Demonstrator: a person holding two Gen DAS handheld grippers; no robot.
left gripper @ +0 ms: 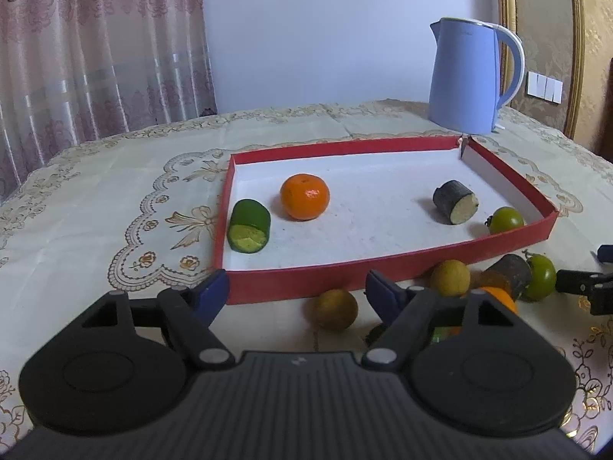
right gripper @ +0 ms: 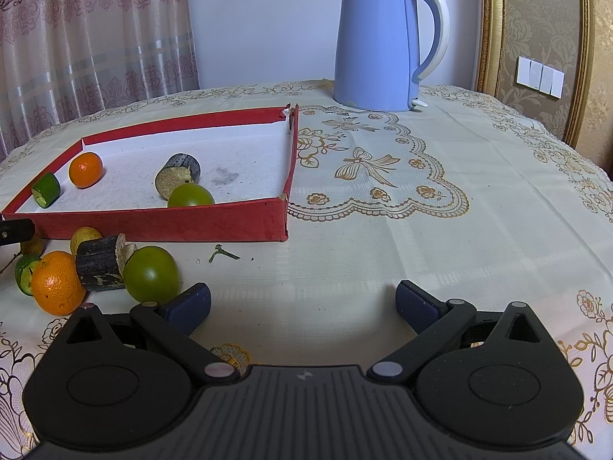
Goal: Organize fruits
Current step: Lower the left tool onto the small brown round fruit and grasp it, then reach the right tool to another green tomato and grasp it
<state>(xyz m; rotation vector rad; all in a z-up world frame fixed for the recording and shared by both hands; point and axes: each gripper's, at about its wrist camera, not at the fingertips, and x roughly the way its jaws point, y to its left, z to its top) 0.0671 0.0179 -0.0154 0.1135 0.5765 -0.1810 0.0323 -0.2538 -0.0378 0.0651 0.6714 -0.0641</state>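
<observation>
Both our grippers, left and right, stand open and empty. Four fruits lie in the red tray; the others lie just before it.

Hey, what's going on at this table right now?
A person is sorting fruit into a red tray with two handheld grippers. An orange, two cut pieces and a green fruit lie inside. More fruit waits in front. The left gripper, open, points toward a small brownish fruit; the right gripper hangs open, holding nothing.
</observation>
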